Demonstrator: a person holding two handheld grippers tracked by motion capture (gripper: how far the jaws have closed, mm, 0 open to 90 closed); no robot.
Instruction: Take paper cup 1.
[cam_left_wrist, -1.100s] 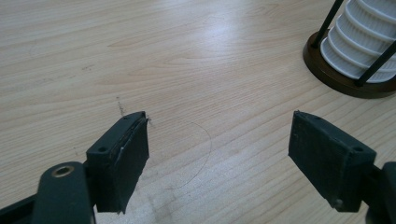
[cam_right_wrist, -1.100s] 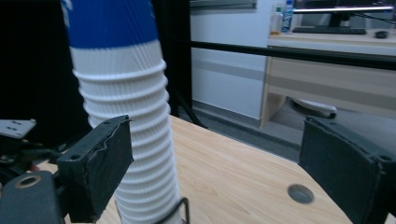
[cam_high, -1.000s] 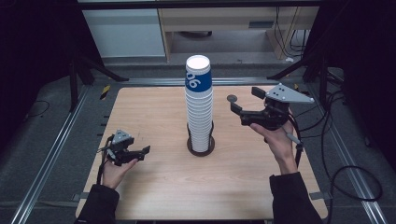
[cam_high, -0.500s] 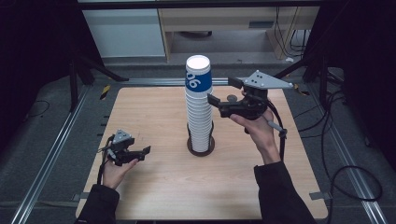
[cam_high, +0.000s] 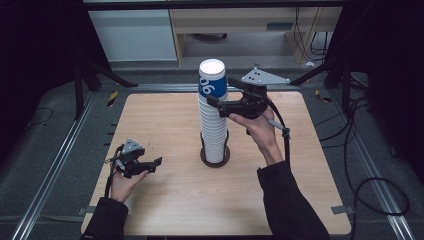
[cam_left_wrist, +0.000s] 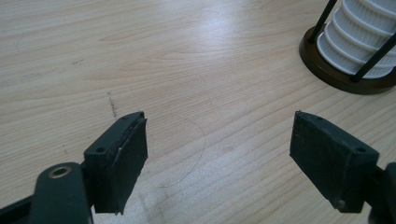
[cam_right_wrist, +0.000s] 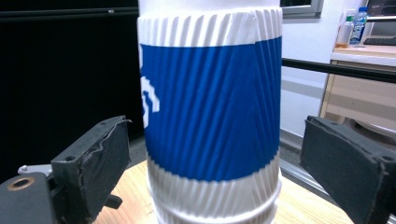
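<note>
A tall stack of white ribbed paper cups (cam_high: 214, 125) stands in a dark round holder (cam_high: 215, 157) at the table's middle. The top cup (cam_high: 211, 83) has a blue band with white print. My right gripper (cam_high: 223, 96) is raised at the stack's upper right, open, with its jaws reaching beside the top cup. In the right gripper view the top cup (cam_right_wrist: 210, 112) stands between the spread pads (cam_right_wrist: 95, 161), which do not touch it. My left gripper (cam_high: 153, 164) rests low at the table's left, open and empty. Its view shows the holder (cam_left_wrist: 329, 70) at the upper right.
The wooden table (cam_high: 165, 120) lies bare around the stack. Metal rails (cam_high: 60, 150) run along both sides. Cables (cam_high: 370, 190) trail on the floor at the right. A white cabinet (cam_high: 135, 35) and a wooden shelf stand behind the table.
My right gripper has moved left from the table's right side up to the top of the cup stack. The left gripper has stayed in place.
</note>
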